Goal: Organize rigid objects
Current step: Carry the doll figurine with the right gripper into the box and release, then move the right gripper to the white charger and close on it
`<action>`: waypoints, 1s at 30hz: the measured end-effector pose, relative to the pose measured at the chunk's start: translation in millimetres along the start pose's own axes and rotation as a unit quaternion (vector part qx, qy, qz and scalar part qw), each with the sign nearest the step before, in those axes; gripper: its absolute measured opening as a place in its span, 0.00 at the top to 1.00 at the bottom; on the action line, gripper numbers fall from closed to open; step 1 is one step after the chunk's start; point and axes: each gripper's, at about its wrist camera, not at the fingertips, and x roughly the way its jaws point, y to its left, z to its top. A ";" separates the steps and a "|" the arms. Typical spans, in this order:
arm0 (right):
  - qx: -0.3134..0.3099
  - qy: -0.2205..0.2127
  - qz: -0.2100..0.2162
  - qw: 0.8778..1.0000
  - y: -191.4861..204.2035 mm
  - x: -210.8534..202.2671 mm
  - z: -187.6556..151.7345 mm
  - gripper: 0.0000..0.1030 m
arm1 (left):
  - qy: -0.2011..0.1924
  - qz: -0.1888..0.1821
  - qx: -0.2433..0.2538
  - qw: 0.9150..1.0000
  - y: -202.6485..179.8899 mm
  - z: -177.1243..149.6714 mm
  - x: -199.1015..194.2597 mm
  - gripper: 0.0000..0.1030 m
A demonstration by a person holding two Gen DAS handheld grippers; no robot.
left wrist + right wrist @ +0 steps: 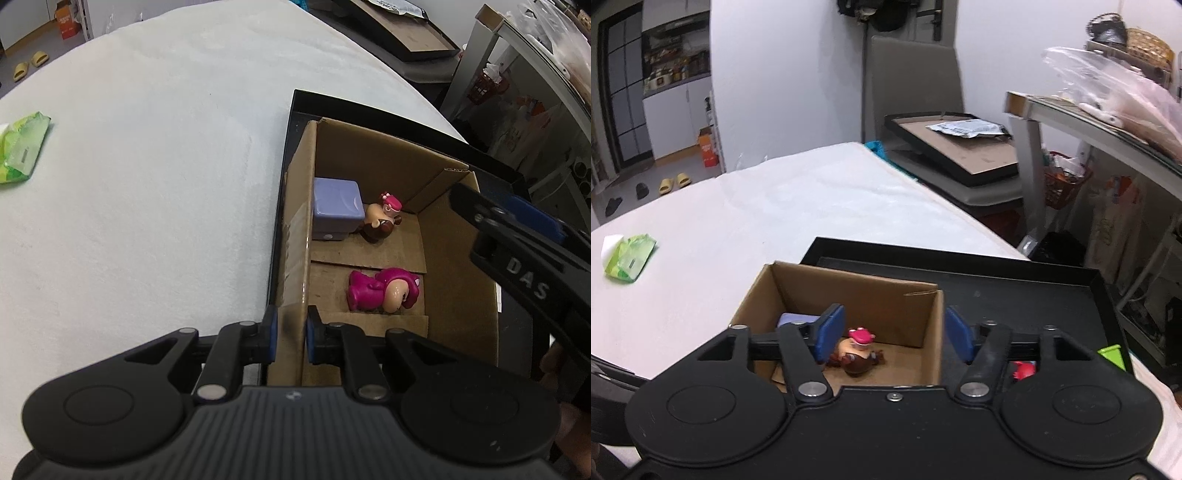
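Note:
An open cardboard box [458, 236] stands in a black tray [369, 107] on a white table. Inside it lie a lavender block [336, 206], a brown figurine with a pink hat [380, 218] and a magenta bear figure [380, 290]. My left gripper [291, 332] is shut on the box's near left wall. My right gripper [894, 336] is open and straddles the box's right wall [936, 332], with one blue finger [831, 332] inside above the brown figurine [858, 350]. It holds nothing.
A small red toy [1023, 369] and a green piece [1112, 354] lie in the black tray [997, 280] right of the box. A green packet [629, 262] rests far left on the table. A grey chair [912, 74] and cluttered shelves [1108, 147] stand beyond the table's edge.

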 end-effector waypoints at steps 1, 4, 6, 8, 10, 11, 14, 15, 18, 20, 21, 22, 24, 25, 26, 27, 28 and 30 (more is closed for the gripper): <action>0.005 -0.002 -0.004 1.000 -2.8 -1.7 -0.4 0.31 | 0.000 0.003 0.002 1.000 -1.3 0.3 -0.6 0.87; 0.017 0.000 -0.006 1.000 -10.3 -3.8 -2.6 0.31 | -0.003 0.010 0.003 1.000 -4.3 0.3 -2.6 0.87; 0.024 0.000 -0.007 1.000 -14.8 -5.6 -4.0 0.31 | -0.007 0.018 0.005 1.000 -6.8 -0.6 -4.3 0.87; 0.032 0.000 -0.009 0.999 -19.1 -7.6 -5.5 0.31 | -0.010 0.026 0.008 1.000 -9.9 -1.5 -5.6 0.86; 0.040 0.000 -0.012 0.999 -22.9 -10.0 -8.0 0.31 | -0.009 0.033 0.008 0.999 -12.6 -1.5 -6.3 0.86; 0.044 0.000 -0.013 0.999 -24.7 -10.9 -9.9 0.31 | -0.007 0.036 0.005 0.999 -13.2 -1.4 -6.5 0.86; 0.052 0.007 -0.018 0.998 -29.6 -11.1 -14.9 0.31 | -0.010 0.044 0.010 0.999 -18.5 -1.5 -10.9 0.84; 0.057 0.009 -0.017 0.998 -32.1 -11.1 -15.9 0.31 | -0.013 0.051 0.014 0.999 -20.2 -1.6 -12.0 0.83; 0.069 0.014 -0.019 0.997 -41.2 -11.4 -18.2 0.31 | -0.009 0.066 0.004 0.998 -20.7 -0.4 -10.1 0.82; 0.079 0.021 -0.023 0.996 -48.5 -9.8 -19.7 0.31 | -0.003 0.073 -0.003 0.997 -23.1 0.8 -7.6 0.69; 0.084 0.026 -0.025 0.996 -52.6 -8.6 -21.5 0.31 | -0.002 0.079 0.001 0.997 -25.8 0.8 -6.6 0.66; 0.088 0.031 -0.028 0.995 -56.2 -7.7 -23.4 0.31 | -0.005 0.085 0.007 0.996 -28.9 0.6 -6.6 0.62; 0.097 0.040 -0.040 0.994 -64.7 -6.0 -27.4 0.31 | -0.009 0.092 0.015 0.996 -33.2 0.6 -6.6 0.58; 0.100 0.043 -0.044 0.993 -67.9 -5.3 -28.7 0.31 | -0.009 0.096 0.016 0.995 -35.0 1.1 -5.9 0.55; 0.104 0.046 -0.046 0.992 -70.9 -4.5 -30.2 0.31 | -0.009 0.099 0.016 0.995 -36.2 1.8 -4.9 0.54; 0.109 0.050 -0.045 0.992 -74.6 -3.4 -31.5 0.31 | -0.009 0.104 0.016 0.994 -37.3 2.5 -3.5 0.53; 0.112 0.053 -0.046 0.991 -77.1 -1.8 -32.8 0.31 | -0.009 0.109 0.015 0.994 -38.0 3.3 -2.1 0.52; 0.114 0.059 -0.055 0.990 -81.5 1.5 -35.4 0.31 | -0.009 0.117 0.015 0.993 -40.0 4.6 0.8 0.52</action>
